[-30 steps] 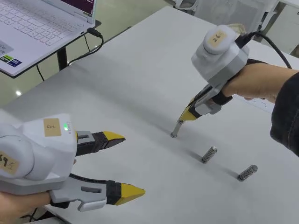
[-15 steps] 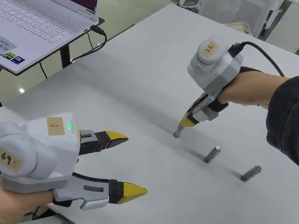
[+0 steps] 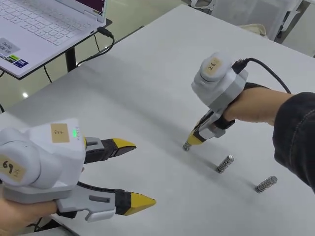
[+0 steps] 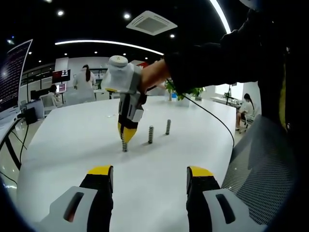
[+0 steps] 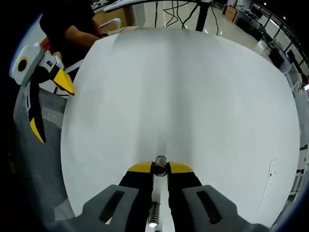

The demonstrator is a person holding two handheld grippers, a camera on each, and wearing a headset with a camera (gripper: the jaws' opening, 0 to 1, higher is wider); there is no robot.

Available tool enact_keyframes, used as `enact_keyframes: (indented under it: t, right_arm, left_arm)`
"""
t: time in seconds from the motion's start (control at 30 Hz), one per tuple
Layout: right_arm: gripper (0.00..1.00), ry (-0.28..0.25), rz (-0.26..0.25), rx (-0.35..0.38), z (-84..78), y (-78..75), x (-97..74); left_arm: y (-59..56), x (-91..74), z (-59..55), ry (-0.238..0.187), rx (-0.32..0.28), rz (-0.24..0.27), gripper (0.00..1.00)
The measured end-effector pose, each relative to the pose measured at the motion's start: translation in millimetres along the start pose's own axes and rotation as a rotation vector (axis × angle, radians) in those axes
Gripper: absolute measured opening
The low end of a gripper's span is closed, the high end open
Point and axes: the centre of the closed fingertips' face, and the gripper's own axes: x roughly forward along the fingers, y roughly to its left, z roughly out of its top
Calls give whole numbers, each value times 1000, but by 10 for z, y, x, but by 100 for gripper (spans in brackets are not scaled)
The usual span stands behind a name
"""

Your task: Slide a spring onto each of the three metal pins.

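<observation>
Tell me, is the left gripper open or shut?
Open. The left gripper has its jaws far apart, with bare table between them and nothing held.

Matt table (image 3: 147, 73), coiled metal spring (image 5: 153, 211)

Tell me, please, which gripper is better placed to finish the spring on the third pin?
Right. The right gripper is closed around the spring, with its tips pointing down at the table. The left gripper is open, holds nothing and hovers well away, near the table's edge.
</observation>
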Motion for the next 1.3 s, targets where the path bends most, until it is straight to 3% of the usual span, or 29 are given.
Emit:
enact_keyframes:
  t: [0.57,1.07,1.3]
  right_arm:
    - [8,8,8,-6,-50,150,44]
    - [10,4,18,-15,-40,160,80]
    - [16,-6,12,-15,-37,162,56]
  left_arm:
    - [-16,-3,11,-6,1,-5,56]
    - [-1,9,-6,-3,-2,-5,56]
    - [1,21,-10,0,1,-8,56]
